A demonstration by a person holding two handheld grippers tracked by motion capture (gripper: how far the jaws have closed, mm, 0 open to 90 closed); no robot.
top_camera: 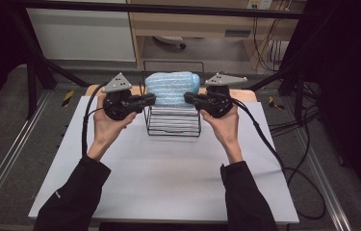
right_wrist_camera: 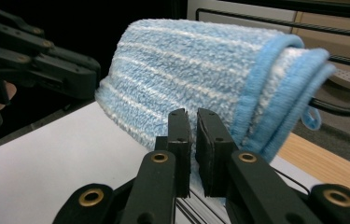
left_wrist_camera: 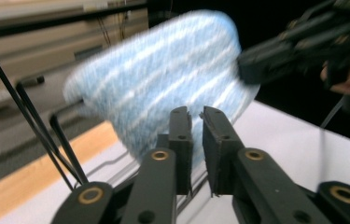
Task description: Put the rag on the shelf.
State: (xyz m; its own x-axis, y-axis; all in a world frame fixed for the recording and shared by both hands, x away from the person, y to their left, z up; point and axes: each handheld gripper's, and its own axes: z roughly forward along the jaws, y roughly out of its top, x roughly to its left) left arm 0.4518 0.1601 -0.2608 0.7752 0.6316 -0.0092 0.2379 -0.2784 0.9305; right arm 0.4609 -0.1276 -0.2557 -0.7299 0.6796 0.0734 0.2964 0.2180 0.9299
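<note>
- White table (top_camera: 168,178), black wire rack (top_camera: 174,122) at its far middle.
- Folded blue striped towel (top_camera: 173,88) sits atop rack, between the tongs.
- Left gripper (top_camera: 150,99): jaws nearly closed, pinching towel's left end.
- Right gripper (top_camera: 188,97): same, on right end.

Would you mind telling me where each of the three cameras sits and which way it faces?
High view: above the person's side, looking forward and down on the table; both sleeves, hands, the left gripper and right gripper flank a blue towel on a wire rack.
Left gripper view: rides the left gripper, looking at the towel; right gripper beyond.
Right gripper view: rides the right gripper, facing the towel; left gripper beyond.
Shared: towel, opposite sides.
</note>
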